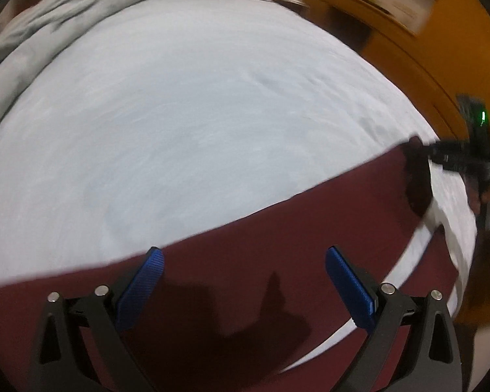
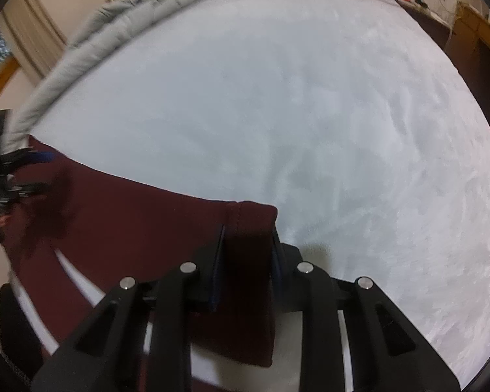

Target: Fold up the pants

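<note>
Dark maroon pants [image 1: 277, 228] with white side stripes lie across the near part of a pale bed sheet [image 1: 179, 114]. My left gripper [image 1: 243, 261] is open just above the pants, its blue pads [image 1: 147, 281] spread wide with nothing between them. In the right wrist view my right gripper [image 2: 248, 245] is shut on a fold of the pants [image 2: 147, 215] at their end corner, cloth bunched between the fingers. The right gripper also shows in the left wrist view [image 1: 441, 156] at the pants' far right end. The left gripper appears at the left edge of the right wrist view [image 2: 19, 170].
A crumpled grey blanket [image 1: 65, 9] lies along the far side of the bed, also in the right wrist view [image 2: 130, 13]. Wooden furniture [image 1: 392, 26] stands beyond the bed's right edge. The bed sheet [image 2: 310, 98] stretches wide beyond the pants.
</note>
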Demonstrator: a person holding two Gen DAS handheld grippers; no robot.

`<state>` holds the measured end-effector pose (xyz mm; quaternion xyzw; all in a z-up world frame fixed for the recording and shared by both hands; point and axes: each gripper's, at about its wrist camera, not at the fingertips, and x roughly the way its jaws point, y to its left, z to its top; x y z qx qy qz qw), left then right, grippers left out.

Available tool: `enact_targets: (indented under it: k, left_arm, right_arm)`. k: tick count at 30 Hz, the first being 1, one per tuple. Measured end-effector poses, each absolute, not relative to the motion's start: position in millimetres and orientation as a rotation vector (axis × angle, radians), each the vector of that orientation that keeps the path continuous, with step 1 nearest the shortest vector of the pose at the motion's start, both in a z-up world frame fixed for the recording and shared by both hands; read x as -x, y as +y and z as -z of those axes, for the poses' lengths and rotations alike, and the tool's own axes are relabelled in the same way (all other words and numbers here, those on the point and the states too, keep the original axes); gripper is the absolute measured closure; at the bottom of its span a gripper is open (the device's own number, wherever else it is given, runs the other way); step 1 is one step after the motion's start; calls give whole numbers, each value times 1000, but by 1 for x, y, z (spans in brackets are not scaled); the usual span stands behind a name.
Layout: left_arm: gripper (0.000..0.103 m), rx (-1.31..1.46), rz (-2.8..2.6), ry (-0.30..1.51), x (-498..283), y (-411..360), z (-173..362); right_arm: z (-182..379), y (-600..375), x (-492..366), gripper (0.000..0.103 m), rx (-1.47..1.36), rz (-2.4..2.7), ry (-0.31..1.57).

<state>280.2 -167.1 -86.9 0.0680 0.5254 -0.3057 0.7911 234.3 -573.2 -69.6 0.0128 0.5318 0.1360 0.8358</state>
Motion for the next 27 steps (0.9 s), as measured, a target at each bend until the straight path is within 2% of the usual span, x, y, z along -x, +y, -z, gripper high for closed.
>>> enact_targets:
  k: [9,20,21,22,23,24,27]
  left_arm:
    - [4,-153,953,1214,-305,-209,98]
    - [5,-202,1038,1387,-320,-223,122]
    - [16,-211,1036,1392,-318,-222,122]
    - [42,-239,1029,1388,-316,-221,121]
    - [58,-279,1012,1372,-313,-219,119]
    - [81,-304,995,1356,-311,-218,118]
    - [91,-279,958,1286,-305,-204,102]
  right_arm:
    - [23,-582,-197,79,-40,-410,1000]
    - [11,-580,-196,79,-51,-441,965]
    - [10,-581,-196,79,-63,-439,962]
    - [10,-582,-196,79,-69,-436,959]
    - [11,-582,-195,79,-78,-432,955]
    - [12,-582,-195,79,-84,-431,953]
    - [12,-583,-188,79,-100,-417,942]
